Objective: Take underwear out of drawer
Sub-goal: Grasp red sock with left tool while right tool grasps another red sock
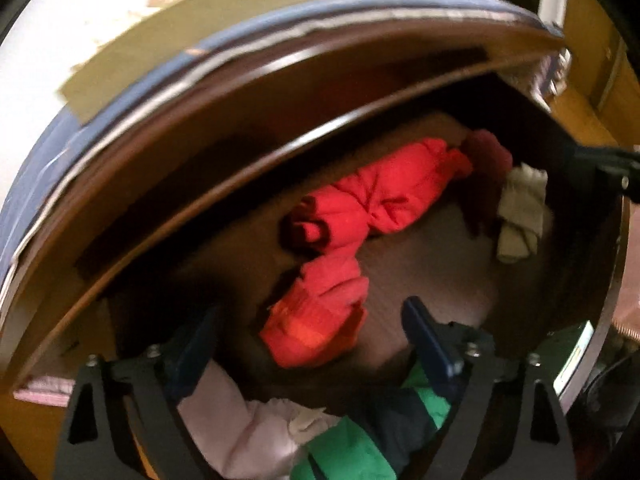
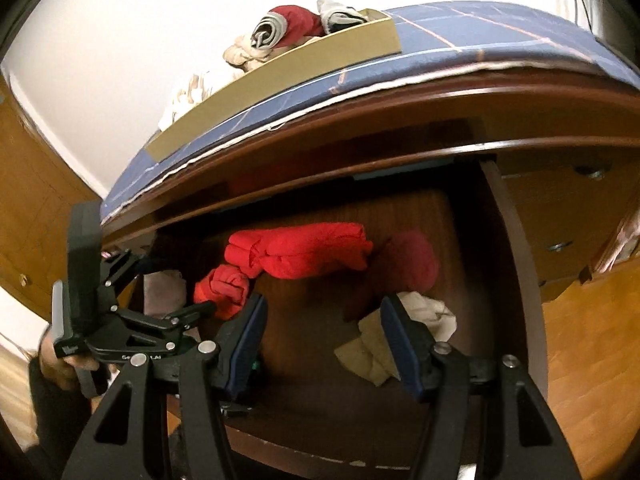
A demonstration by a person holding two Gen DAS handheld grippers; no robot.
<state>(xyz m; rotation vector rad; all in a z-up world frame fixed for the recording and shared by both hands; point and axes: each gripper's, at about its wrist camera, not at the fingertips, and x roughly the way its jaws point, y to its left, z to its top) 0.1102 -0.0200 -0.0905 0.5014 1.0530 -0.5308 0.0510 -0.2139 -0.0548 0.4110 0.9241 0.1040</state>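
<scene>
Through the left wrist camera, we are hovering our left claw (image 1: 312, 328), fingers spread and gripping nothing, over the open drawer (image 1: 616, 280). A small red bundle (image 1: 320, 312) is lying between the fingertips but below them; a larger red roll (image 1: 380, 196), a dark red piece (image 1: 488, 152) and a beige piece (image 1: 520, 216) are lying farther back. Pink and green clothes (image 1: 320, 436) are crowding the near edge.

Through the right wrist camera, we are holding the right claw (image 2: 324, 340) spread and unloaded above the drawer floor, its right finger in front of the beige piece (image 2: 400, 332). The left claw (image 2: 208, 308) is reaching in beside the small red bundle (image 2: 224, 284). Up on the dresser top, a cardboard box (image 2: 280, 80) is already holding rolled garments, so we are judging the job partly done, with several pieces left. The dresser's overhanging edge is shading the back of the drawer.
</scene>
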